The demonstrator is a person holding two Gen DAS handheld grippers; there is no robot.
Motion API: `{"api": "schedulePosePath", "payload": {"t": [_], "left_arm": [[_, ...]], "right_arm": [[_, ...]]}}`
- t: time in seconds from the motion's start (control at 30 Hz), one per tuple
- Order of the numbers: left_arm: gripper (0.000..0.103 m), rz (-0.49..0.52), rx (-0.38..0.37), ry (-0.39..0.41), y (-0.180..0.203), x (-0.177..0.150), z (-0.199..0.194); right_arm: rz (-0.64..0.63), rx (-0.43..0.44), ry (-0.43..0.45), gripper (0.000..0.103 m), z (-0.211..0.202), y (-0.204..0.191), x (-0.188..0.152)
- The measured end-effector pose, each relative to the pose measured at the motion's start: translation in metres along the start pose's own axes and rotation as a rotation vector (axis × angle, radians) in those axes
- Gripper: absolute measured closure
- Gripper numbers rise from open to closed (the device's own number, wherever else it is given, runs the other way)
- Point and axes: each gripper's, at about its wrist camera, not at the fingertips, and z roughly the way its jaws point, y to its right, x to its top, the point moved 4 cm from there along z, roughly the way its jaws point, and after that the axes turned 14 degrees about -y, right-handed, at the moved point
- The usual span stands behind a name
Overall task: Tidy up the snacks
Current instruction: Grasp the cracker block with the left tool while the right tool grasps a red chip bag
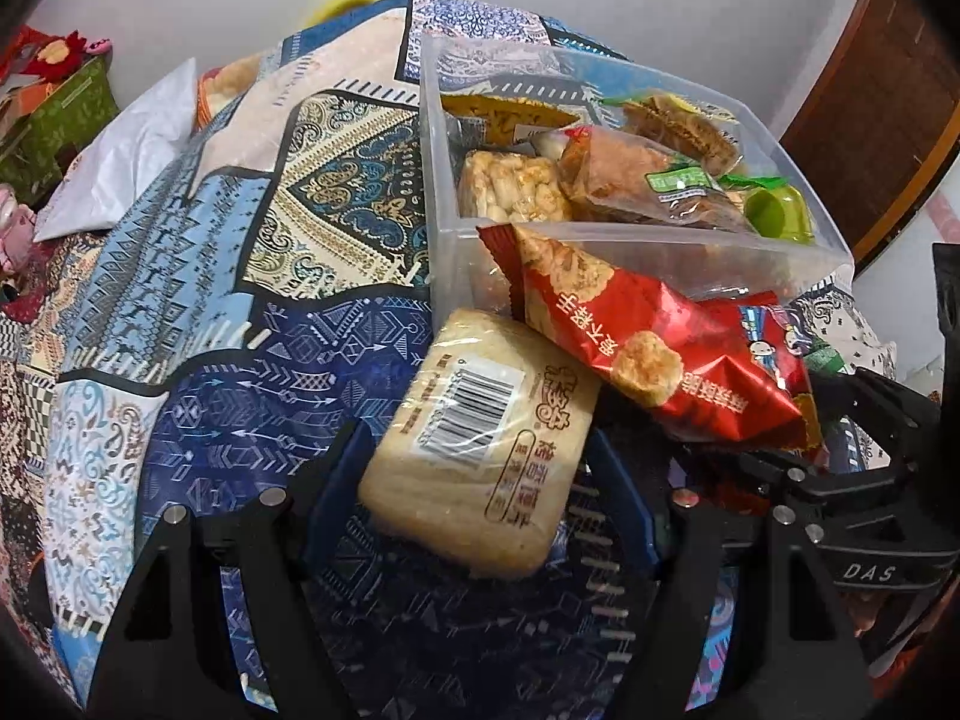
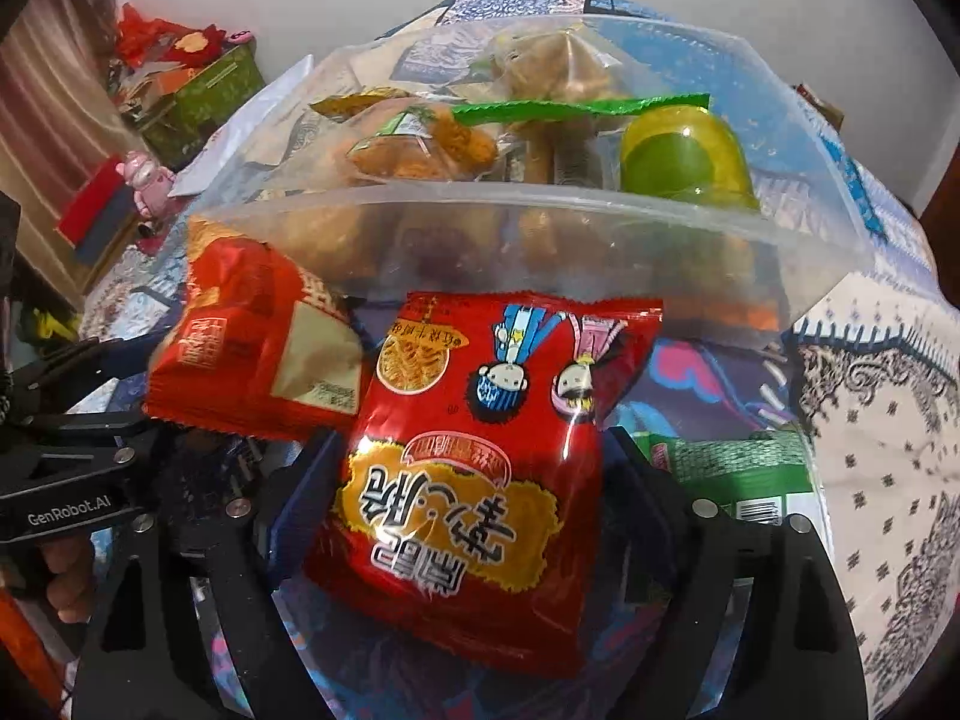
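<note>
Left claw (image 1: 474, 468) clenched on pale square wrapped pastry with barcode label (image 1: 480, 450), held tilted above blue patchwork-print tablecloth (image 1: 210, 300), just near of clear plastic rectangular bin (image 1: 444, 180). Red crinkled rice-cracker bag (image 1: 624, 336) leaning on bin's near wall, touching pastry's far right corner.

Right claw (image 2: 474, 504) clamped on shiny red noodle-snack bag with two cartoon faces (image 2: 480, 468), bag upright-ish, top edge close to clear plastic rectangular bin (image 2: 480, 204) near wall. Rice-cracker bag (image 2: 258, 354) just left of noodle bag, touching it. Green-and-white flat packet with barcode (image 2: 732, 468) lying on cloth to right, partly hidden behind right claw finger.

Inside bin: green plastic jelly cup (image 2: 684, 162) at right, several clear-wrapped brown pastries (image 2: 420, 144) at left and far side, stacked loosely. Green patterned box (image 2: 198, 96) far left off tabletop.
</note>
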Motion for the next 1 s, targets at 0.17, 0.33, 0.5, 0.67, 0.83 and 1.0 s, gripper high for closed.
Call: {"api": "schedulePosePath", "payload": {"t": [0.17,0.33,0.5,0.67,0.83,1.0], "left_arm": [[0.033,-0.014,0.015,0.007,0.0,-0.004,0.006],[0.041,-0.017,0.013,0.025,-0.002,-0.012,0.0],[0.044,-0.03,0.014,0.033,-0.005,-0.024,-0.01],[0.046,-0.036,0.025,0.048,-0.007,-0.042,-0.024],[0.048,-0.054,0.038,0.081,-0.011,-0.057,-0.044],[0.049,-0.061,0.042,0.121,-0.013,-0.059,-0.065]], "right_arm": [[-0.024,-0.019,0.022,0.026,-0.002,-0.002,-0.002],[-0.025,-0.044,0.045,0.032,-0.008,-0.001,-0.007],[-0.018,-0.043,0.062,0.036,-0.019,0.005,-0.014],[-0.015,-0.045,0.081,0.036,-0.028,0.005,-0.02],[0.0,-0.029,0.116,0.036,-0.045,0.006,-0.027],[0.009,-0.024,0.165,0.036,-0.065,0.007,-0.029]]}}
